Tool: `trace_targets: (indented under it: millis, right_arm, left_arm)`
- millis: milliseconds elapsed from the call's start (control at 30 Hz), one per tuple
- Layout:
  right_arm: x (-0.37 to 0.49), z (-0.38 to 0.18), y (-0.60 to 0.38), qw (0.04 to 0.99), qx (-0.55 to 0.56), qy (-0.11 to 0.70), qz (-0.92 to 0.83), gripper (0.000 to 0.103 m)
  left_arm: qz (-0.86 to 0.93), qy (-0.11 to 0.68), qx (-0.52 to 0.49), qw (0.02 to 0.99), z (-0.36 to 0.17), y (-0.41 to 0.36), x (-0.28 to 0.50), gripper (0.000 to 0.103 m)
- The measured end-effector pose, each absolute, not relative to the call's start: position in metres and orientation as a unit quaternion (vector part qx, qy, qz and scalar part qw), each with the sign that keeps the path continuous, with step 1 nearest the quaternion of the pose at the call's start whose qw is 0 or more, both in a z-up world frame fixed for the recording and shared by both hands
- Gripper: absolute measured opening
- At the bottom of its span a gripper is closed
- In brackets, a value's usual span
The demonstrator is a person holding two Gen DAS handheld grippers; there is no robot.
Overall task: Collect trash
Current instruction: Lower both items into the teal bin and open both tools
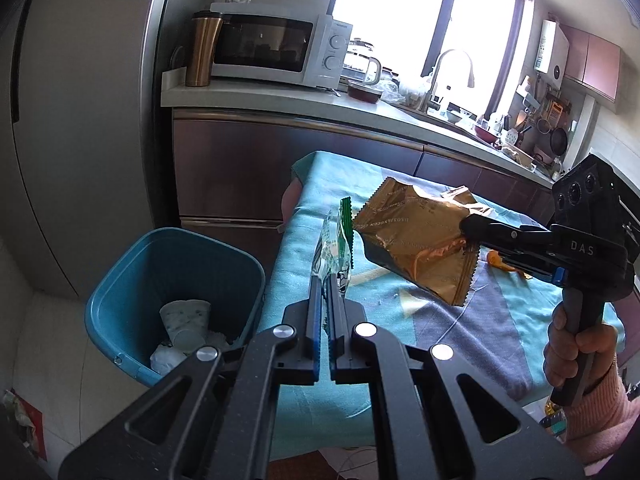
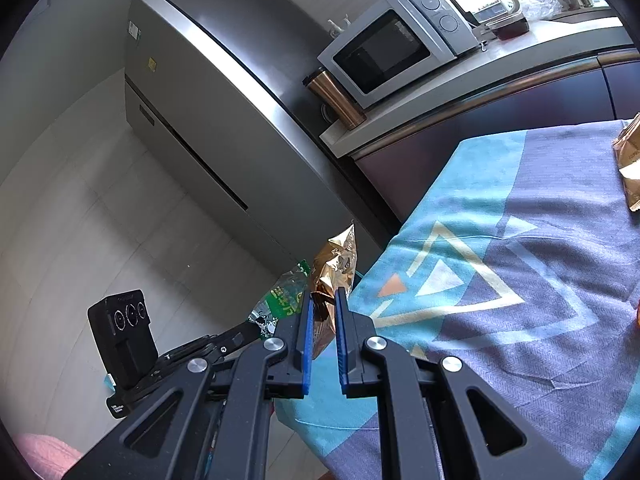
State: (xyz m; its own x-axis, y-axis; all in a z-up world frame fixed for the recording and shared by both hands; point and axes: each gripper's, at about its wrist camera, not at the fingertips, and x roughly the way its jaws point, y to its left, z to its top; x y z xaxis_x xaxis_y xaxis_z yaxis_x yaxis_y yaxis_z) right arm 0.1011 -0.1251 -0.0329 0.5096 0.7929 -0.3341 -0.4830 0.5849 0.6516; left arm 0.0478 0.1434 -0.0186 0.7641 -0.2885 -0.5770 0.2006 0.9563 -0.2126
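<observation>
My left gripper [image 1: 325,280] is shut on a green and clear plastic wrapper [image 1: 336,240], held up over the table's left edge; the wrapper also shows in the right wrist view [image 2: 286,298]. My right gripper [image 2: 323,298] is shut on a gold foil snack bag [image 1: 416,240], held above the table; the bag [image 2: 334,276] sits pinched between its blue pads. In the left wrist view the right gripper [image 1: 470,228] comes in from the right. A blue trash bin [image 1: 132,280] stands on the floor left of the table, with crumpled paper cups [image 1: 186,322] inside.
The table has a blue and purple patterned cloth [image 2: 520,260]. An orange scrap [image 1: 498,262] lies on it behind the right gripper, and another gold wrapper [image 2: 630,164] lies at the far right edge. A fridge [image 2: 208,120], microwave [image 1: 272,48] and kitchen counter stand behind.
</observation>
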Motion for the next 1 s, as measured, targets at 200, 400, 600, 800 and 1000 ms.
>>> trace_targets:
  millis: [200,400,600,800,1000]
  right_arm:
    - [0.104,-0.033,-0.111,0.828,0.239,0.32,0.394,0.009]
    - [0.11,-0.033,-0.098,0.822,0.236,0.324,0.404,0.009]
    - [0.116,-0.033,-0.084,0.816,0.231,0.329,0.415,0.009]
    - [0.123,-0.032,-0.07,0.813,0.224,0.333,0.422,0.009]
    - [0.131,-0.033,-0.053,0.809,0.216,0.341,0.427,0.009]
  left_arm:
    - [-0.119,0.316,-0.075,0.938,-0.019,0.152,0.047,0.003]
    - [-0.107,0.314,-0.079,0.94,-0.017,0.161,0.047,0.003]
    - [-0.093,0.312,-0.078,0.942,-0.016,0.171,0.048,0.003]
    - [-0.081,0.311,-0.081,0.943,-0.018,0.182,0.051,0.003]
    - [-0.066,0.313,-0.08,0.944,-0.019,0.191,0.055,0.003]
